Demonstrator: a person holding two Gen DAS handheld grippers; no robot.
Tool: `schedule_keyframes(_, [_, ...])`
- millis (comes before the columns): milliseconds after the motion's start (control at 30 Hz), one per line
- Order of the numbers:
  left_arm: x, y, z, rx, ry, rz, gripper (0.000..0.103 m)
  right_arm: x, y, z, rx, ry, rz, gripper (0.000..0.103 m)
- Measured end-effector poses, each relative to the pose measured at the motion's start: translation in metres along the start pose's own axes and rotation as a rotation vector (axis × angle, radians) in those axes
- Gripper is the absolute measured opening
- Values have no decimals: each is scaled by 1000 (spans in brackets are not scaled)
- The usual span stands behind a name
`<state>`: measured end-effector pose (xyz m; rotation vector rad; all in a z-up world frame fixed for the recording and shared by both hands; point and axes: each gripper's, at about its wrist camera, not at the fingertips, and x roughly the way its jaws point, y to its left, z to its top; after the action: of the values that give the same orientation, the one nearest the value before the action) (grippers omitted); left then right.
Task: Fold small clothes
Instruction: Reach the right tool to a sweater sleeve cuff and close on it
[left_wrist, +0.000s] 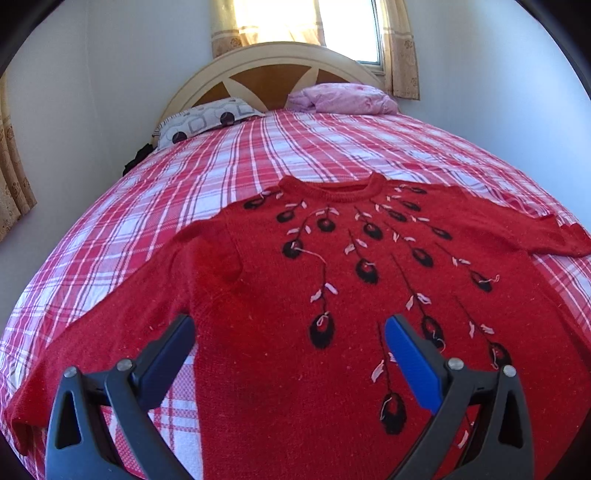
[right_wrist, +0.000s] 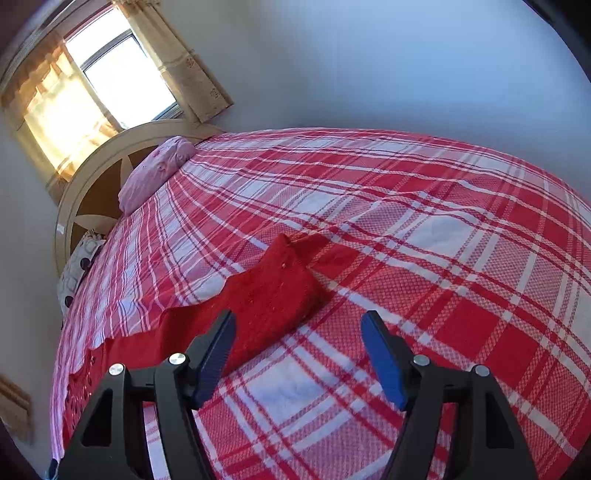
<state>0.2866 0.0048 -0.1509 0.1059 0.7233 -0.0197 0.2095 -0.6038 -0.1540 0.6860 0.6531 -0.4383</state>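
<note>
Left wrist view: your left gripper (left_wrist: 290, 350) is hanging wide, holding nothing, over the sweater (left_wrist: 332, 295), which is lying flat, front up, on the bed (left_wrist: 258, 147). Its near sleeve (left_wrist: 110, 332) is spreading out to the left; go for the cuff, not the body.

Right wrist view: right gripper (right_wrist: 298, 350) is standing open & empty, w/ the other sleeve end (right_wrist: 277, 288) just ahead. Pinch the cuff only, w/o catching the bed cover.

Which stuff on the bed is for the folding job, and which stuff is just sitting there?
For the folding:
red sweater, spread flat
left gripper, open above it
right gripper, open near the sleeve

Just sitting there:
patterned pillow
pink bundle
plaid bedspread
headboard
curtains
</note>
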Motion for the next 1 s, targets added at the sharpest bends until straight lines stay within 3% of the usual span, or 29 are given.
schedule_keyframes(100, [7, 0, -2, -6, 21, -3, 103, 17, -5, 6, 44, 35, 32, 70])
schedule_keyframes(267, [13, 4, -4, -32, 41, -17, 103, 36, -1, 15, 32, 48, 50, 55])
schedule_keyframes(400, [18, 4, -6, -39, 57, -18, 103, 48, 4, 17, 36, 61, 50, 53])
schedule_keyframes(533, [16, 5, -7, -40, 41, -21, 103, 56, 8, 16, 20, 68, 24, 30])
schedule_keyframes(667, [16, 7, -8, -52, 37, -29, 103, 54, 15, 16, 2, 50, 24, 23])
schedule_keyframes(833, [16, 6, -7, -51, 37, -29, 103, 41, 45, 15, -66, 18, 67, 17])
schedule_keyframes(1000, [17, 6, -8, -55, 36, -33, 103, 25, 99, 11, -169, 1, 148, 16])
